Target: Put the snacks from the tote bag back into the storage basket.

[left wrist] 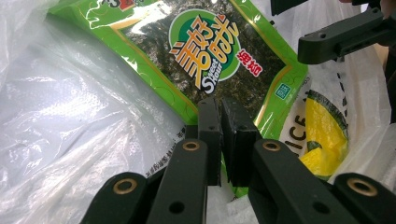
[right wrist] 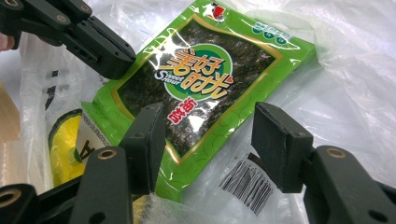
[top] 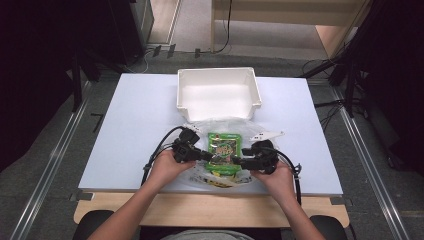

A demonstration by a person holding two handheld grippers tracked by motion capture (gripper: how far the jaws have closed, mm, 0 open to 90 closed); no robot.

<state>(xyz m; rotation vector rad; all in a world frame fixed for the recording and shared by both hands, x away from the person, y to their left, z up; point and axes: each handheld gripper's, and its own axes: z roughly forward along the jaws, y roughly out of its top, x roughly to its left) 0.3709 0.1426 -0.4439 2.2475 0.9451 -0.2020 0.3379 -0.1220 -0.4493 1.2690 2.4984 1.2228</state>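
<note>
At centre frame in the high view, on a clear plastic bag (top: 200,125), the green seaweed packet (top: 224,150) is pinched at its edge by the left gripper (left wrist: 220,109) (jaws nearly together), so the right gripper (right wrist: 208,123), jaws apart and empty, should close squarely before lifting.

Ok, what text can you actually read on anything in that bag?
"Sweet Sour": green seaweed packet, below large Chinese characters.
"ICE": partial word on the yellow-and-white packet underneath.
"A": same packet's edge in the right gripper view.
Barcode label on the plastic bag: digits too small.
</note>
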